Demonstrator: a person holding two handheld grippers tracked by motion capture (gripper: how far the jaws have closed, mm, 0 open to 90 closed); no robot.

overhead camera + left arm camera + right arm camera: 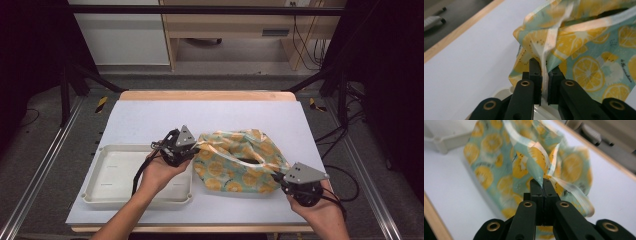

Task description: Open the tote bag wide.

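Cloth (240,161) printed with lemons lies on the white surface (150,117), just beside the tray (102,192). We pinch its pale edge in both claws, left claw (192,146) and right claw (280,178) clenched on opposite sides, probably to lift and spread it.

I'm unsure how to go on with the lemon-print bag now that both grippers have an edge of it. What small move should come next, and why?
Probably draw the two grippers gently apart. The left gripper and the right gripper are each shut on the rim of the bag, on opposite sides, and its mouth gapes only a little. The bag lies crumpled beside the white tray.
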